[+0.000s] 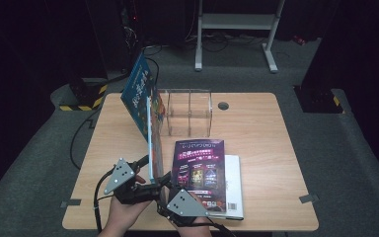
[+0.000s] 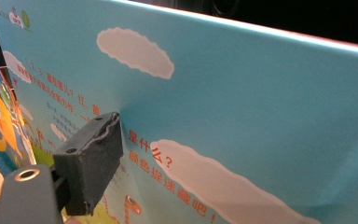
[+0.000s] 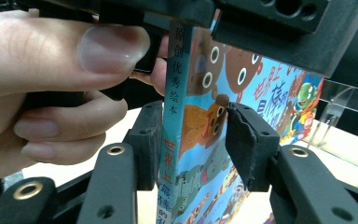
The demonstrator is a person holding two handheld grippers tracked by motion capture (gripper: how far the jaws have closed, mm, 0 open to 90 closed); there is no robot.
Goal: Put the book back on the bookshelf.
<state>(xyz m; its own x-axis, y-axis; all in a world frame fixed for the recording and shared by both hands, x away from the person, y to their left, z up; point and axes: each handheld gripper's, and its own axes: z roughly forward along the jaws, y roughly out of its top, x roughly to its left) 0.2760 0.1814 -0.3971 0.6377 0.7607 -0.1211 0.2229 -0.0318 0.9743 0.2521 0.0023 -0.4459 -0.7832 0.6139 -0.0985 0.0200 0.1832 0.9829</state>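
Above the table (image 1: 256, 143), both grippers hold an upright picture book (image 1: 150, 123).

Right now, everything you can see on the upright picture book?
The picture book is thin, glossy and blue, with cartoon animals and orange Chinese lettering on its cover and white clouds on its back. It stands on edge on the wooden table, leaning left, beside the clear acrylic rack. The left gripper clamps it; the right gripper straddles its spine, fingers barely apart.

left gripper (image 1: 145, 170): lower centre, jaws apparently pressed shut | right gripper (image 1: 164, 181): beside it, jaws parted
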